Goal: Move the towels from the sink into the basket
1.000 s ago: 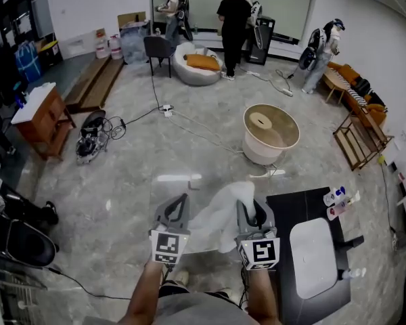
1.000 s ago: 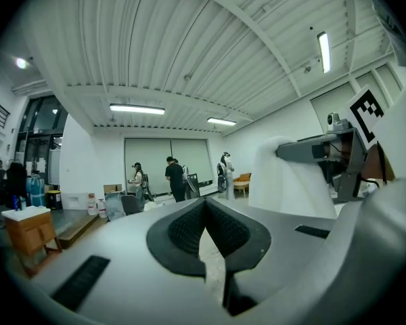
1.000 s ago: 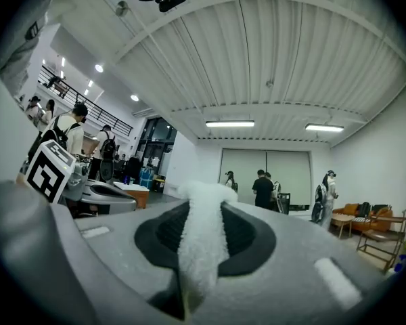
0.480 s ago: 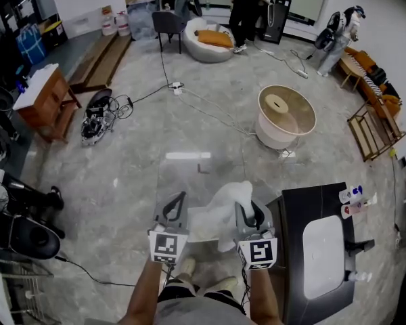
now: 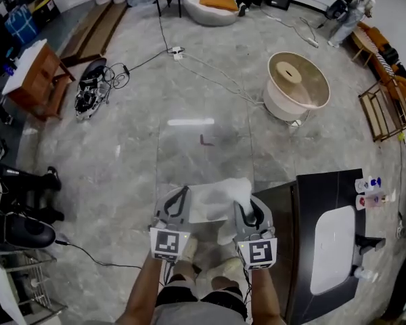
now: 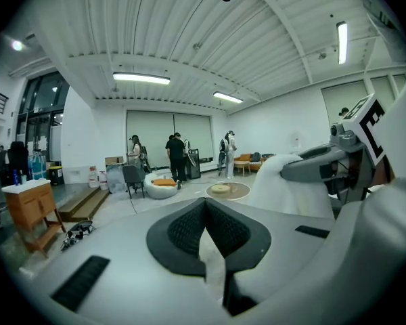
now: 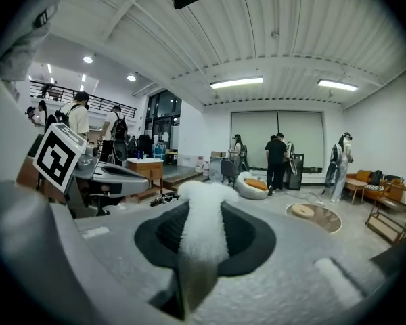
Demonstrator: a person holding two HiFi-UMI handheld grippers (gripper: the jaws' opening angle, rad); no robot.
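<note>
Compared with the earlier head view, both grippers and the towel (image 5: 215, 199) are seen lower over the floor, and the cloth, earlier raised in a peak, is now spread flatter between them. The basket (image 5: 281, 107) is found further up the picture, at one o'clock from the grippers and well apart from the towel. The sink (image 5: 331, 249) is set in the black counter (image 5: 314, 191) at four o'clock of the right gripper (image 5: 246, 208).

The left gripper (image 5: 180, 198) is closed on one thin edge of the towel, and the right gripper is clamped on a thicker bunched fold. Both forearms are brought in from six o'clock, side by side. The grippers are pointed toward twelve o'clock, tipped slightly down, with the marker cubes turned up.
</note>
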